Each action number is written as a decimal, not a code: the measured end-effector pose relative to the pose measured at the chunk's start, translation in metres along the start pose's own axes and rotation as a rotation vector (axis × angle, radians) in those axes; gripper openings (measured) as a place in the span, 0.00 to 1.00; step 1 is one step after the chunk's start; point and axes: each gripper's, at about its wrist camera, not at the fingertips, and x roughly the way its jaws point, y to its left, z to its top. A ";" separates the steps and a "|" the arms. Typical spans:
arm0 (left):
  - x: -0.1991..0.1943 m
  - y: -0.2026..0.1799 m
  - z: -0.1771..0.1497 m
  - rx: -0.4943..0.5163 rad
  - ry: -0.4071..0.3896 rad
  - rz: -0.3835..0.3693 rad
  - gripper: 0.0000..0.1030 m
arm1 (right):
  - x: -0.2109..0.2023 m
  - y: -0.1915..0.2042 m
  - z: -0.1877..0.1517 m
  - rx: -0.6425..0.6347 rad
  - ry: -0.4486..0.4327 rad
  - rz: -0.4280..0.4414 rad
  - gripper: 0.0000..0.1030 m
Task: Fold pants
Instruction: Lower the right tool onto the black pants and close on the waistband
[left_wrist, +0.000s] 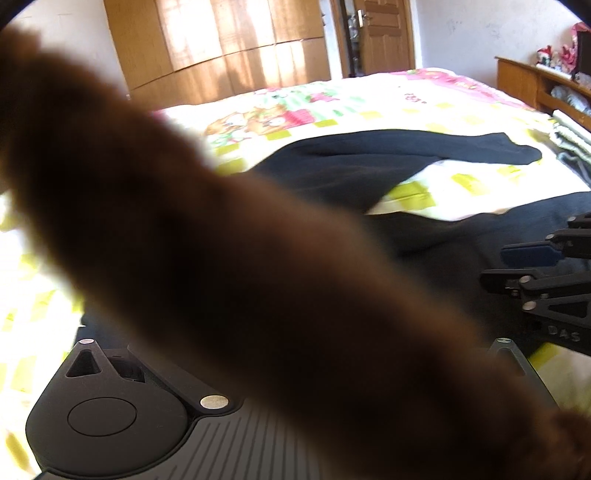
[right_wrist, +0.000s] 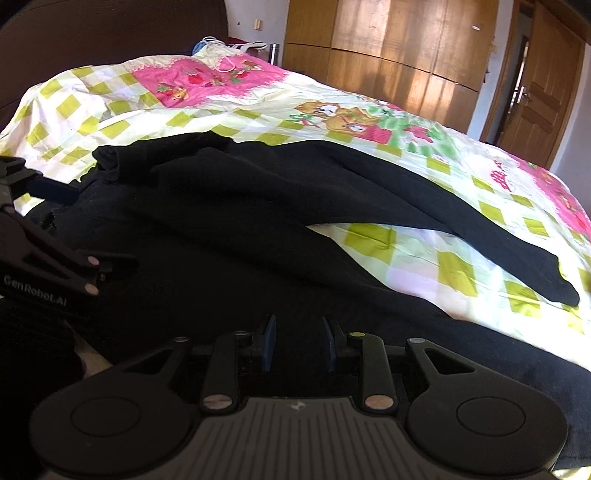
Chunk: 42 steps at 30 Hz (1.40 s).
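Black pants (right_wrist: 277, 206) lie spread on the bed. One leg runs to the right and ends in a foot (right_wrist: 561, 291); more black cloth lies under my right gripper (right_wrist: 299, 339). Its blue pads (right_wrist: 269, 339) stand apart above that cloth with nothing pinched between them. In the left wrist view the pants (left_wrist: 369, 166) show behind a blurred brown furry shape (left_wrist: 221, 258) close to the lens. That shape hides my left gripper's fingers. The right gripper (left_wrist: 524, 267) shows at that view's right edge, and the left gripper (right_wrist: 85, 229) sits by the waistband at the right wrist view's left edge.
The bed has a yellow-green checked sheet (right_wrist: 388, 240) with pink cartoon prints. A wooden wardrobe (right_wrist: 388, 48) and a door (right_wrist: 543, 92) stand beyond it. A wooden shelf (left_wrist: 524, 85) and folded cloth (left_wrist: 569, 136) are at the right, a dark headboard (right_wrist: 110, 29) at the left.
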 end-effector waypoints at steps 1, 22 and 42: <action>0.003 0.010 -0.001 -0.002 0.008 0.021 1.00 | 0.005 0.003 0.003 -0.013 0.003 0.013 0.40; 0.058 0.094 0.033 0.146 -0.118 0.185 1.00 | 0.125 0.012 0.152 -0.417 -0.125 0.136 0.48; 0.123 0.201 0.073 -0.117 -0.011 0.095 0.18 | 0.271 -0.065 0.217 -0.420 0.151 0.257 0.18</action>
